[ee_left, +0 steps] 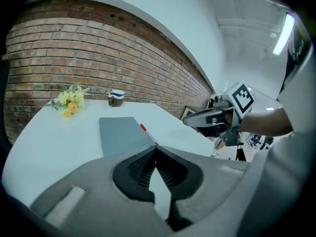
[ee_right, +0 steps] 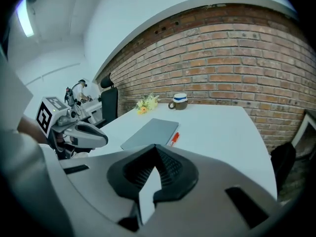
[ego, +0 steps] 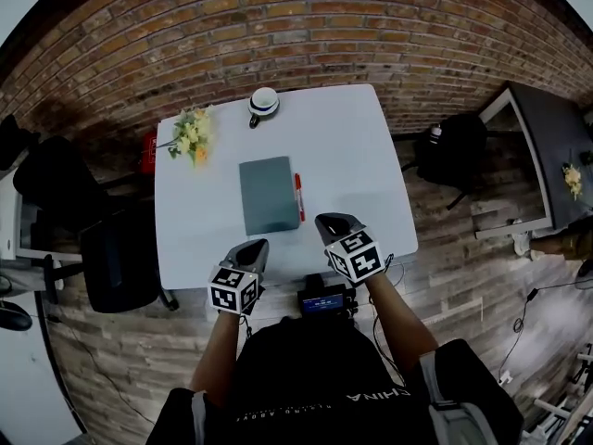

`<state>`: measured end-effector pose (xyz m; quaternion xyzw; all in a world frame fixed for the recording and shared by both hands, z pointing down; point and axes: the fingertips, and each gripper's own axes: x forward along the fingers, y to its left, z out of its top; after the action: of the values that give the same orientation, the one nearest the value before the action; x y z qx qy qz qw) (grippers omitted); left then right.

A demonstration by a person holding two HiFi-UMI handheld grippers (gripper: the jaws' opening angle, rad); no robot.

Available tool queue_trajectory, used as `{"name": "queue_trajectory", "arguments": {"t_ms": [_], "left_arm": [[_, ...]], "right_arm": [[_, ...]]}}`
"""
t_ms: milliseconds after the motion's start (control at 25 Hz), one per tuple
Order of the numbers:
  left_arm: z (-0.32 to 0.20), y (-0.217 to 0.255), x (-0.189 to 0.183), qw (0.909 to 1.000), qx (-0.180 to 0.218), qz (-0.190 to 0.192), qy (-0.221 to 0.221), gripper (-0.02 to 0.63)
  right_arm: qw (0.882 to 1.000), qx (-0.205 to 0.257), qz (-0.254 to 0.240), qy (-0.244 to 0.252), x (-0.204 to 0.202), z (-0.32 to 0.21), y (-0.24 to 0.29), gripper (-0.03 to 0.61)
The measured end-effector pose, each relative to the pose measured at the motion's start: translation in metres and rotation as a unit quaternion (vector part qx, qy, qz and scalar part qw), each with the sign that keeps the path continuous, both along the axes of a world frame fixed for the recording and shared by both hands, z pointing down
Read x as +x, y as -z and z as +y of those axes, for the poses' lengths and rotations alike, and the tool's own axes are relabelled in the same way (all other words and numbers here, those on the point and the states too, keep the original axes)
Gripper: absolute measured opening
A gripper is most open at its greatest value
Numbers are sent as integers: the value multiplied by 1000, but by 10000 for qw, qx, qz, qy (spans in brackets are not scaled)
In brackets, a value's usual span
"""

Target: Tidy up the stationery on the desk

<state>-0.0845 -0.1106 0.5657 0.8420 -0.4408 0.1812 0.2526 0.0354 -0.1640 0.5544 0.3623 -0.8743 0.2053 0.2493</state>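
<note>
Counter (ego: 361, 156): white, centre of the head view, backed by a brick wall (ego: 306, 26).
Notebook (ego: 269, 195): grey, closed, flat at mid-counter.
Pen (ego: 299, 197): red, lying along the notebook's right edge, just beside it.
Mug (ego: 264, 103): at the counter's top edge, centre.
Flowers (ego: 192, 135): yellow, at the counter's upper left corner, well apart from the notebook.
Chair (ego: 111, 258): black, left of the counter.
Bag (ego: 454, 146): black, on the floor to the right.
Left gripper (ego: 255, 247): at the counter's lower edge, below the notebook; fingers (ee_left: 138, 167) were closed tip to tip, gripping nothing.
Right gripper (ego: 338, 222): lower right of the pen, apart from it; fingers (ee_right: 173, 167) likewise closed and empty.
</note>
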Motion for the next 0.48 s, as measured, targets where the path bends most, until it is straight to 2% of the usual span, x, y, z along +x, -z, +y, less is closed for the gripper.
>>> {"name": "queue_trajectory", "arguments": {"t_ms": [200, 480], "left_arm": [[37, 7, -15, 9998, 162, 118, -14, 12], [111, 13, -45, 9990, 368, 245, 44, 12]], "right_arm": [[9993, 259, -25, -252, -9, 40, 17, 9], [9986, 452, 17, -283, -42, 113, 24, 9]]}}
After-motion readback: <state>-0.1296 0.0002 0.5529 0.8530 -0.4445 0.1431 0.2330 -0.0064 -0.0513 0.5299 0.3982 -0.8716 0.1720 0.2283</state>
